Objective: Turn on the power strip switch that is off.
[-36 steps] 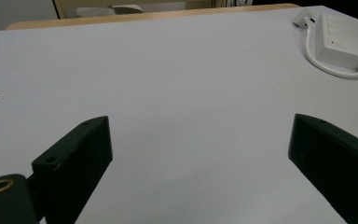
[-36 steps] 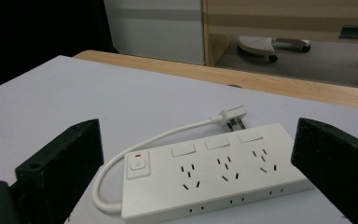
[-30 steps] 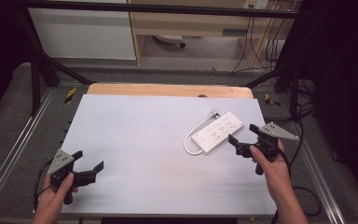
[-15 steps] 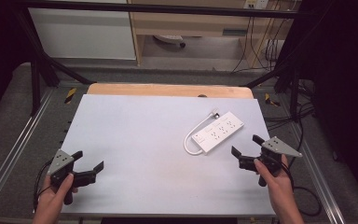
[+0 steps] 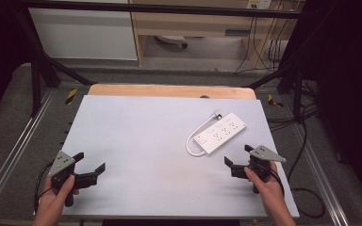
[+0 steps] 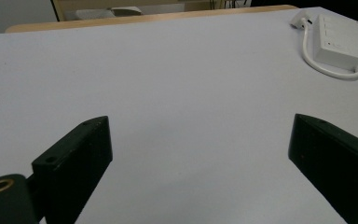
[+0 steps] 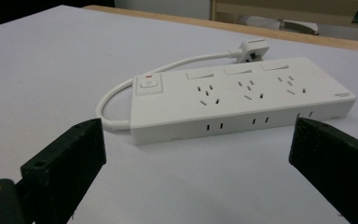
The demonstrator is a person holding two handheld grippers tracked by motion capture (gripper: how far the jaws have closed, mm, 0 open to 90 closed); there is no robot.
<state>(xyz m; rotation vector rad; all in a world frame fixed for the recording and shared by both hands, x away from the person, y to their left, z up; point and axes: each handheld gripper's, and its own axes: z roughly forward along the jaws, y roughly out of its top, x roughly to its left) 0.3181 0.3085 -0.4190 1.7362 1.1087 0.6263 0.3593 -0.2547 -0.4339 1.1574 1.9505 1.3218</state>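
Note:
A white power strip (image 5: pixel 220 133) lies flat on the right half of the white table top (image 5: pixel 146 127), its cord (image 5: pixel 193 140) looped beside it and its plug (image 5: pixel 217 113) at the far end. My right gripper (image 5: pixel 237 155) stands open just in front of it, apart from it. In the right gripper view the strip (image 7: pixel 242 100) lies ahead of the wide-apart jaws of my right gripper (image 7: pixel 198 125), nothing between them. My left gripper (image 5: pixel 90 161) is open near the front left corner. In its own view my left gripper (image 6: pixel 200 123) faces bare table, the strip (image 6: pixel 342 43) far right.
A wooden board edge (image 5: pixel 169 90) runs along the table's far side. Metal frame rails (image 5: pixel 23 136) flank the table. Black cables (image 5: pixel 306 197) trail on the floor at the right. A person's hands hold both grippers at the front edge.
My right gripper has drawn back from the power strip toward the table's front edge, still open. The left gripper has stayed put.

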